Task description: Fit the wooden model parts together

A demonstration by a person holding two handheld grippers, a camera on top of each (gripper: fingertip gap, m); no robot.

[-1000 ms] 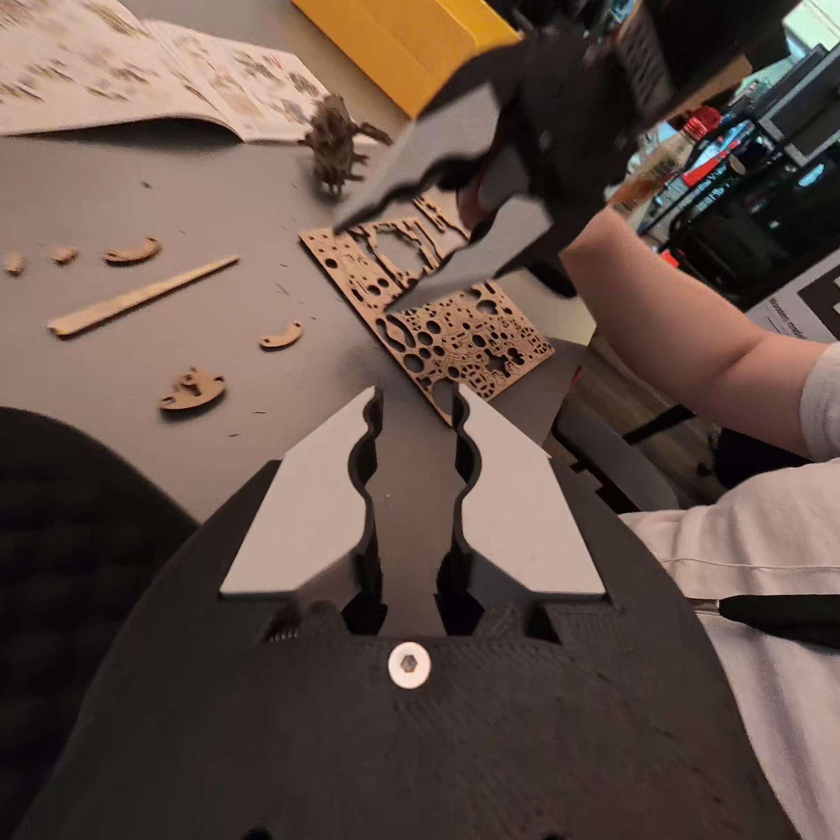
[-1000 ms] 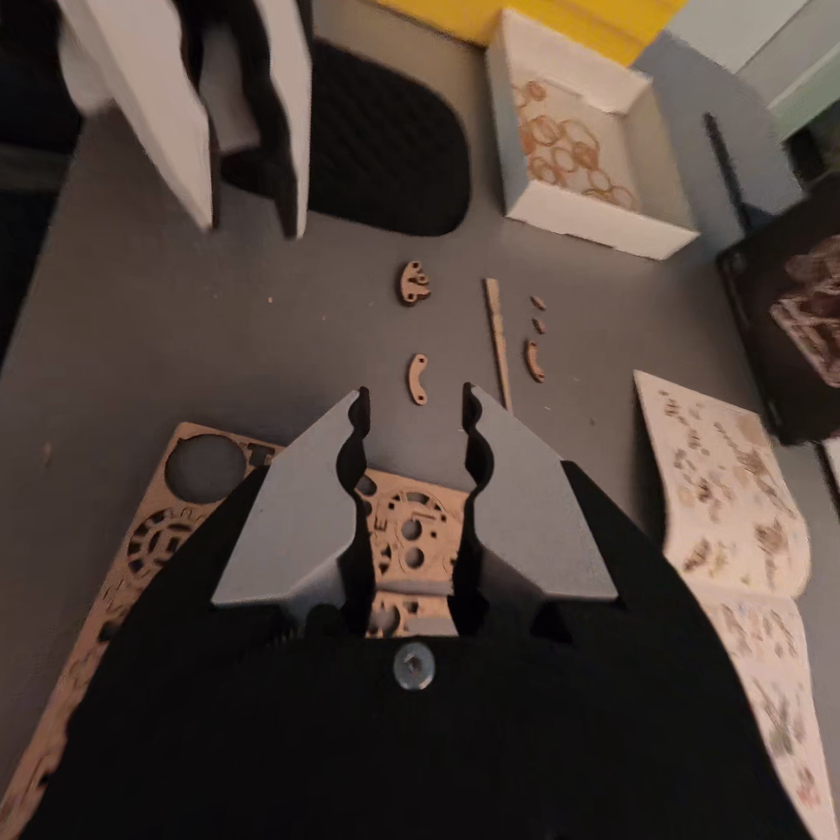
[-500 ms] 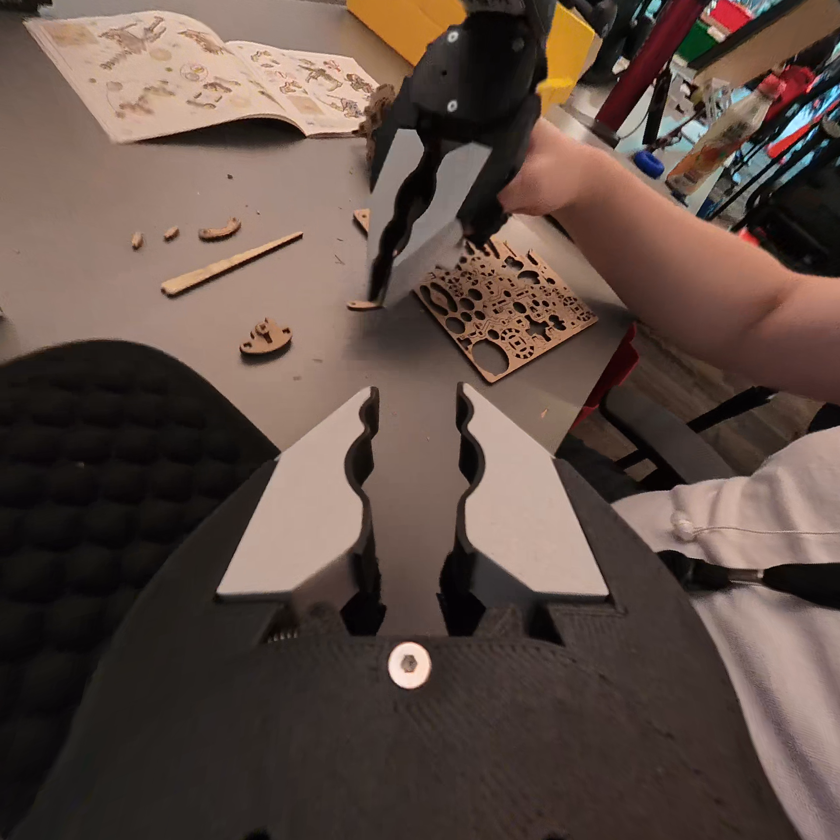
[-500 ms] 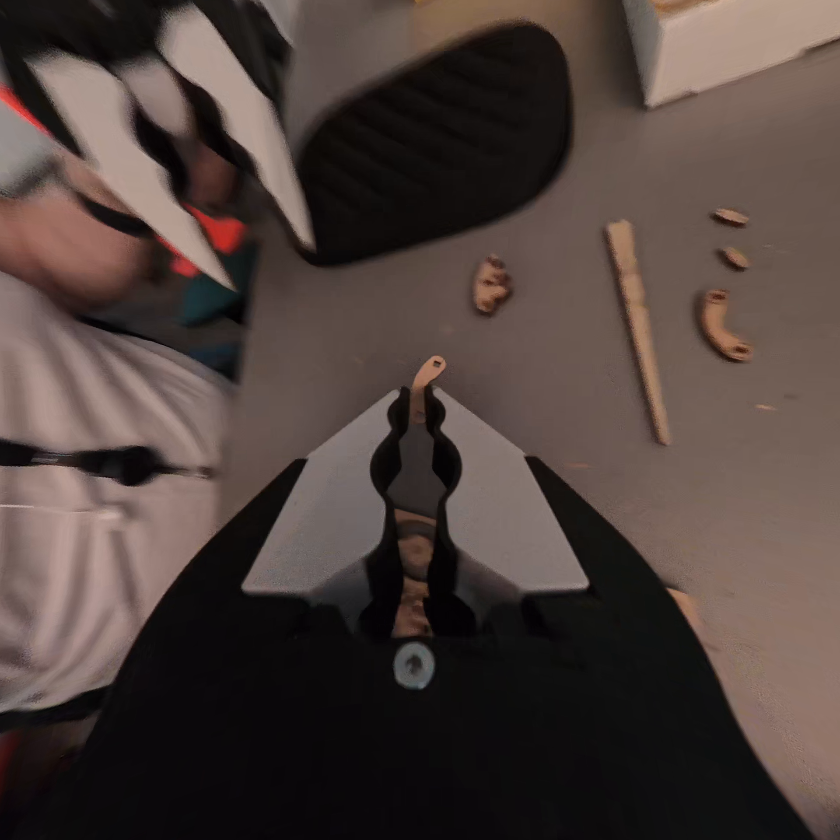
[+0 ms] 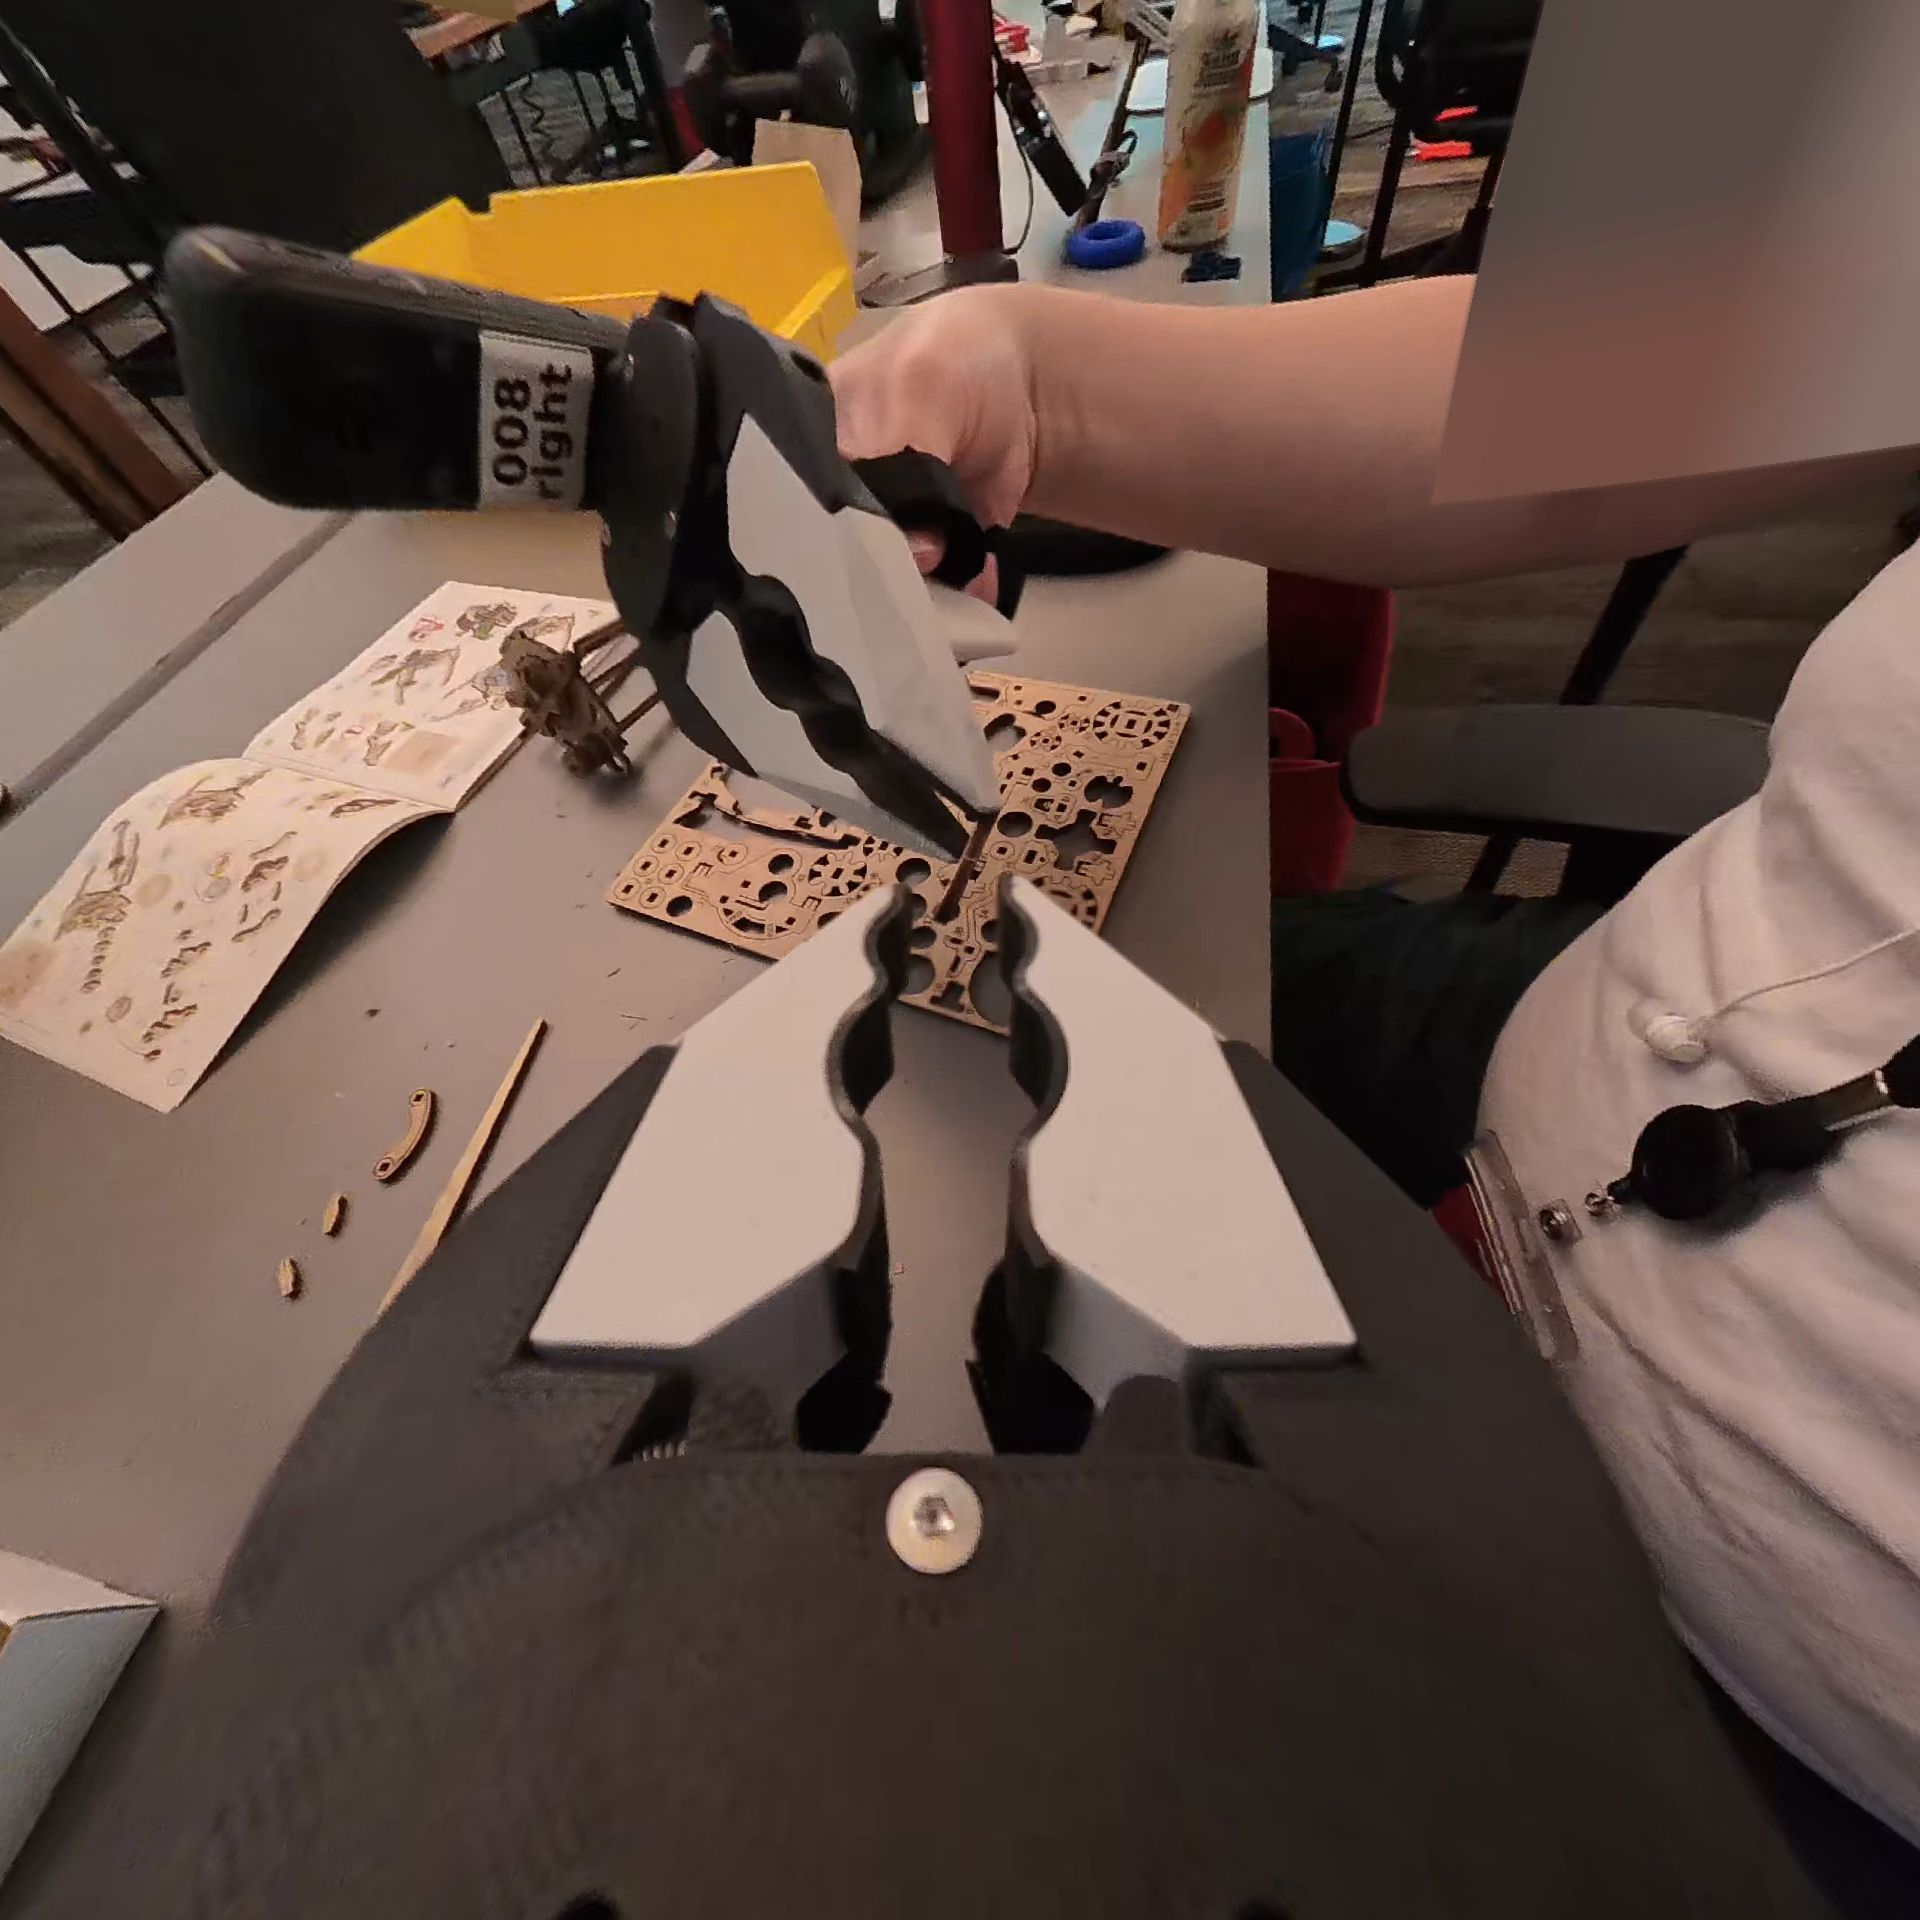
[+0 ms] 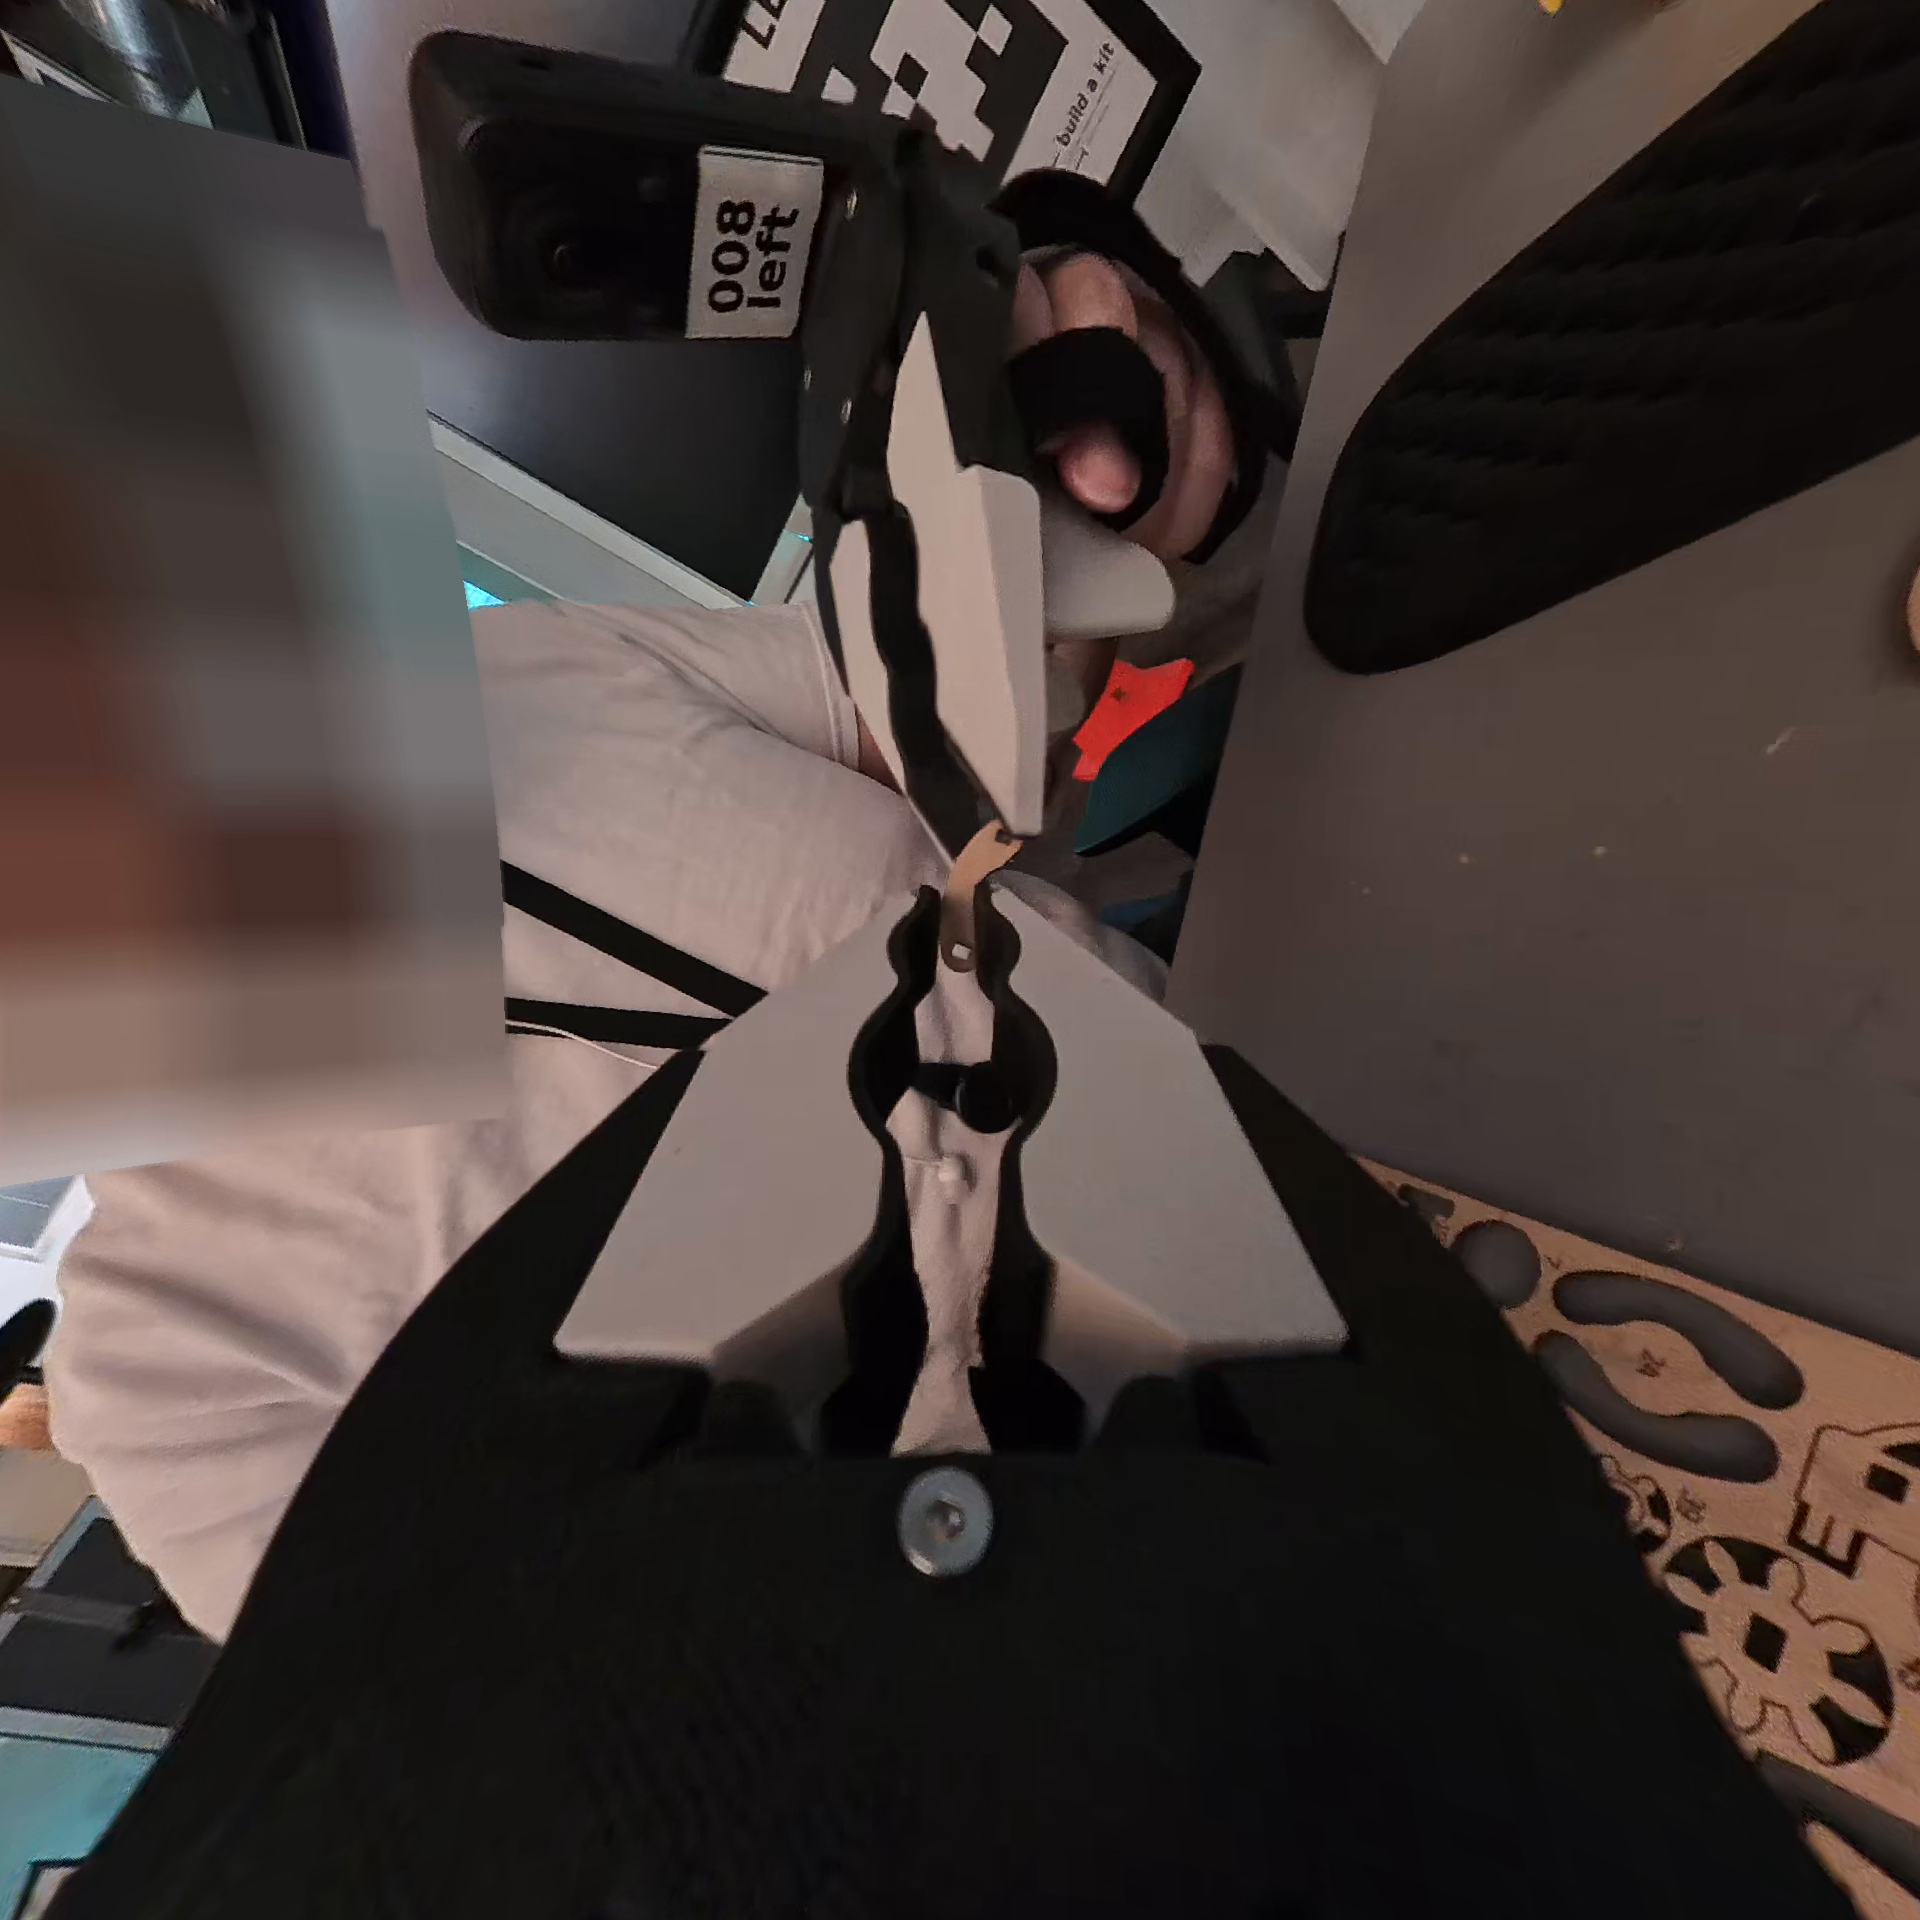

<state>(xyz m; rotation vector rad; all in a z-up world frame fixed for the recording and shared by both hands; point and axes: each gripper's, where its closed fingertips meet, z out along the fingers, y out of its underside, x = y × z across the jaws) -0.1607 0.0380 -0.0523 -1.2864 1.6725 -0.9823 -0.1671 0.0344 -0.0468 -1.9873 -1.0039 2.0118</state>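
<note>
My right gripper (image 6: 961, 914) is shut on a small curved wooden piece (image 6: 971, 904) and holds it in the air off the table's near edge. In the left wrist view the right gripper (image 5: 961, 821) points down at my left gripper (image 5: 954, 904), and the thin piece (image 5: 951, 883) hangs between the left fingertips. The left jaws stand open with a narrow gap on either side of the piece. In the right wrist view the left gripper (image 6: 987, 831) has its tips at the piece's upper end. A partly built dark wooden model (image 5: 561, 696) stands beside the booklet.
A punched-out wooden part sheet (image 5: 1049, 790) lies near the table edge. An open instruction booklet (image 5: 260, 831), a wooden stick (image 5: 488, 1112), a curved part (image 5: 405, 1132) and small chips lie at left. A yellow bin (image 5: 644, 239) stands behind. A black pad (image 6: 1610, 364) lies on the table. Both grippers' tips are close together, under 4 cm apart. Left tips and right tips are each some 25 cm from the partly built dark wooden model (image 5: 561, 696).
My right gripper closed on the curved piece, lifted it off the table and turned toward my left gripper. The left gripper swung to meet it, and its jaws narrowed around the piece.
</note>
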